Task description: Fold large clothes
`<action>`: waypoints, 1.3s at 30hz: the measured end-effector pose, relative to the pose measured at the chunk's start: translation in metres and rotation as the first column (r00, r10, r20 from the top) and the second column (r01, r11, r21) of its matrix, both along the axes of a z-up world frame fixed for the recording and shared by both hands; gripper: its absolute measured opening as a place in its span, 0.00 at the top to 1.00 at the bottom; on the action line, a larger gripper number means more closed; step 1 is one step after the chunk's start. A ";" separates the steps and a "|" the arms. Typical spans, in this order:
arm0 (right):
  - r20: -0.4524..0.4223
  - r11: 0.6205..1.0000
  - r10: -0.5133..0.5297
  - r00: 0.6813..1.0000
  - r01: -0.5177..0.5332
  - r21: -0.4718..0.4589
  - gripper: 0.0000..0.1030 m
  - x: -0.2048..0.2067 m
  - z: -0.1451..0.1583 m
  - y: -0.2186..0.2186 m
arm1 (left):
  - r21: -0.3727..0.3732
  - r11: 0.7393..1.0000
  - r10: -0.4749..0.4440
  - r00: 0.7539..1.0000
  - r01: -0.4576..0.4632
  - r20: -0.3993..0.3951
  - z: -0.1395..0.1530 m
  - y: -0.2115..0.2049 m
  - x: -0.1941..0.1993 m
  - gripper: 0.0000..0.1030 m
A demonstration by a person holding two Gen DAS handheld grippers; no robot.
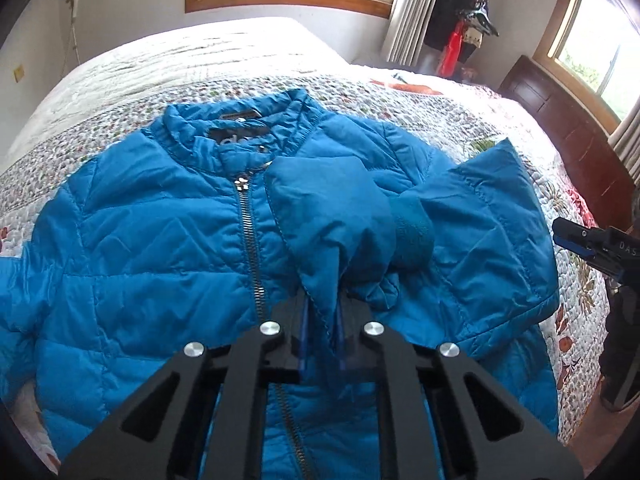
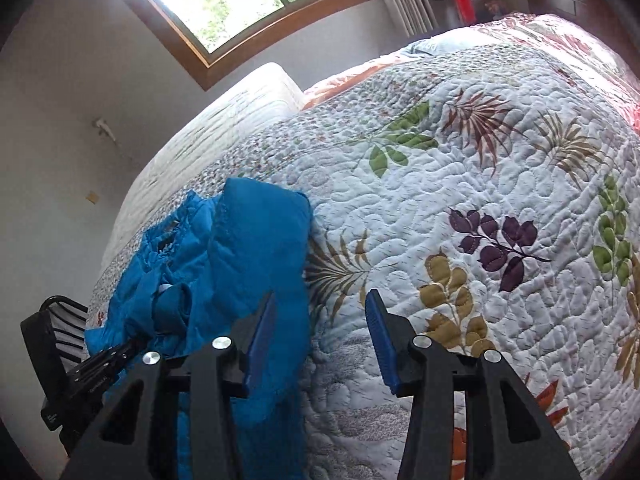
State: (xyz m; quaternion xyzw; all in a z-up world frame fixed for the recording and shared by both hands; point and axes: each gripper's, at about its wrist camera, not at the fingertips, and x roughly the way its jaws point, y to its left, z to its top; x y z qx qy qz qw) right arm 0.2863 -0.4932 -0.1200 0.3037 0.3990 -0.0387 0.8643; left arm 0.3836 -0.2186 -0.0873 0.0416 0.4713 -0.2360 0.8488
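Observation:
A bright blue quilted jacket (image 1: 140,240) lies front up on the bed, zipper closed and collar pointing away from me. One sleeve (image 1: 332,208) is folded across the chest. My left gripper (image 1: 322,312) is shut on the fabric at that sleeve's end. In the left wrist view my right gripper (image 1: 580,240) shows at the right edge, beside the jacket. In the right wrist view my right gripper (image 2: 320,320) is open, low over the quilt at the jacket's (image 2: 256,240) folded side, with nothing between its fingers. My left gripper (image 2: 128,350) shows at the lower left, with blue cloth bunched at its tips.
The bed carries a white quilt (image 2: 440,200) with a leaf print, and a pale folded cover (image 1: 180,52) lies at its far end. A dark wooden cabinet (image 1: 560,120) stands at the right, with hanging clothes (image 1: 460,20) in the corner. A black chair (image 2: 52,332) stands beside the bed.

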 end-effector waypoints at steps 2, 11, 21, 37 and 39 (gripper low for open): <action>0.025 0.998 0.048 0.999 -0.049 0.026 0.54 0.005 0.003 0.008 | -0.001 1.000 0.030 0.999 -0.030 0.030 0.007 0.019 0.001 0.92; -0.061 0.975 0.213 0.975 -0.216 -0.050 0.54 0.057 -0.014 0.080 | 0.013 0.991 0.132 0.991 -0.133 0.037 0.005 0.091 0.022 0.92; -0.170 0.964 0.189 0.967 -0.215 -0.153 0.52 0.075 -0.039 0.095 | 0.057 0.988 0.148 0.989 -0.147 -0.011 -0.028 0.110 0.039 0.60; -0.125 0.963 0.180 0.976 -0.201 -0.181 0.51 0.063 -0.017 0.099 | 0.286 0.957 -0.013 0.984 -0.040 0.179 0.001 0.015 0.038 0.38; -0.124 0.964 0.183 0.975 -0.203 -0.174 0.51 0.063 -0.018 0.099 | 0.285 0.957 0.004 0.989 -0.047 0.149 -0.008 0.014 0.048 0.62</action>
